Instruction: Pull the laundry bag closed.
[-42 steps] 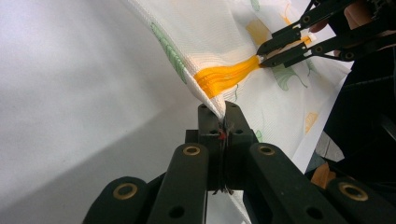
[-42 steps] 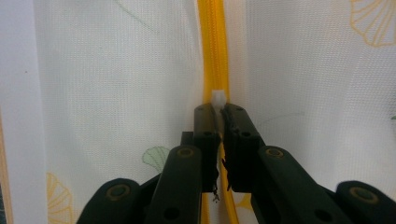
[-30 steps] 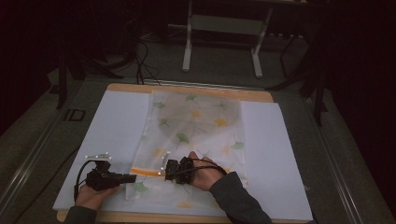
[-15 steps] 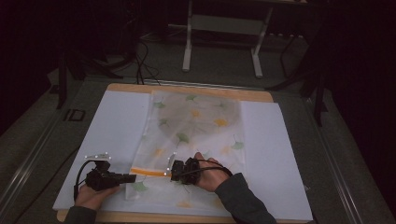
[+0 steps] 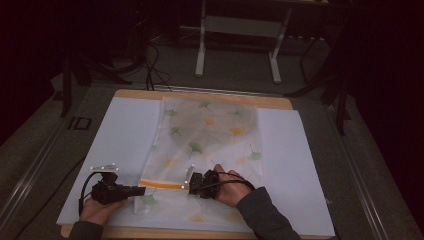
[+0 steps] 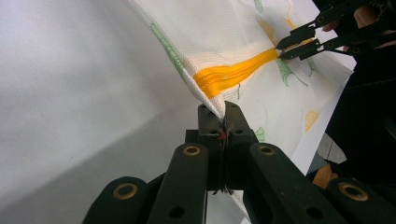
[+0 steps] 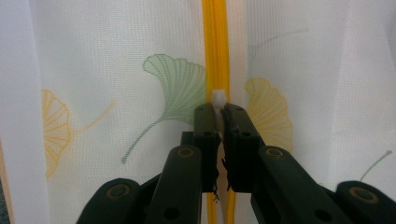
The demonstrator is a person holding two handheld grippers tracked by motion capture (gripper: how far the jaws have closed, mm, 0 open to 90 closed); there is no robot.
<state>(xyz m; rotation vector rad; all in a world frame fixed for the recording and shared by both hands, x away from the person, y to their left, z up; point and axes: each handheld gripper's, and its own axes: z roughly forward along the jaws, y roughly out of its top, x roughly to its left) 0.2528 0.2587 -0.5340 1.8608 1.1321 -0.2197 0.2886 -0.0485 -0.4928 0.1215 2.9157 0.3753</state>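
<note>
Zipper work is going on here. A thin white bag (image 5: 207,145) with leaf prints lies flat on the surface (image 5: 295,170), in the middle of a white sheet. An orange zipper (image 5: 160,184) runs across the bag near the person's side.

The left gripper (image 6: 223,112) is pinched tight on the bag's edge, right at the end of the zipper (image 6: 233,73). In the high view it (image 5: 142,190) sits at the bag's left side. The cloth lifts a little where it is held.

The right gripper (image 7: 218,109) is pinched on the small white pull (image 7: 218,97) of the zipper (image 7: 215,46). In the high view it (image 5: 189,184) is over the bag, at the right end of the orange line.

The step looks like sliding the pull along the zipper. To do it well:

- Keep the left gripper still and firm, so the bag does not slide or bunch up.
- Pull the cloth a bit tight between the two grippers. A straight zipper runs easier.
- Move the right gripper along the orange line, not up or sideways.
- Go slow and even. The pull is tiny and could slip out.
- The cloth is thin and could get caught in the teeth, so watch for folds near the pull.
</note>
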